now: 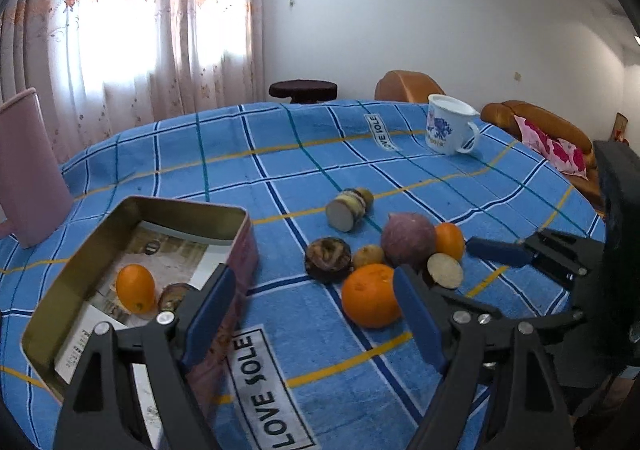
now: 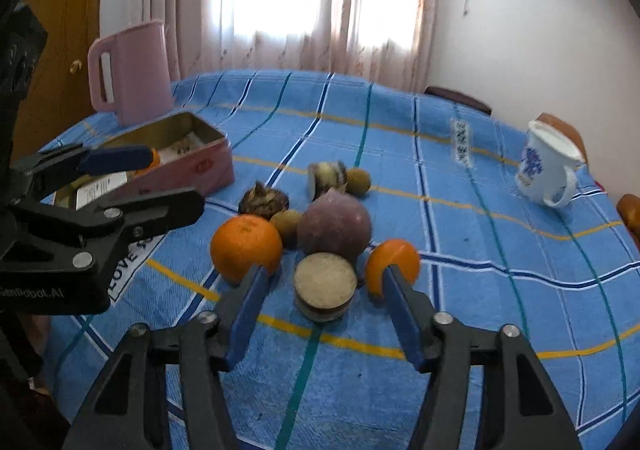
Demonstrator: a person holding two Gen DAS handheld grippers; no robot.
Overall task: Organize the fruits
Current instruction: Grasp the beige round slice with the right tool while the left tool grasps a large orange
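A pink tin box [image 1: 236, 250] lies open on the blue checked tablecloth, holding a small orange [image 1: 135, 288] and a dark fruit piece [image 1: 174, 296]. A cluster of fruit lies in the middle: a big orange [image 1: 370, 294], a purple round fruit [image 1: 407, 240], a small orange [image 1: 450, 240], a halved fruit [image 1: 445, 270], a dark wrinkled fruit [image 1: 327, 258]. My left gripper [image 1: 316, 314] is open and empty, between box and cluster. My right gripper [image 2: 324, 314] is open and empty, just short of the halved fruit [image 2: 325, 284], with the big orange [image 2: 246, 248] and small orange [image 2: 394, 262] beside its fingertips.
A pink jug [image 2: 130, 75] stands behind the box at the table's far left. A white and blue mug [image 2: 546, 169] stands at the far right. A sliced fruit [image 1: 346, 209] and small brown fruits [image 1: 368, 256] lie in the cluster. Chairs and a stool surround the table.
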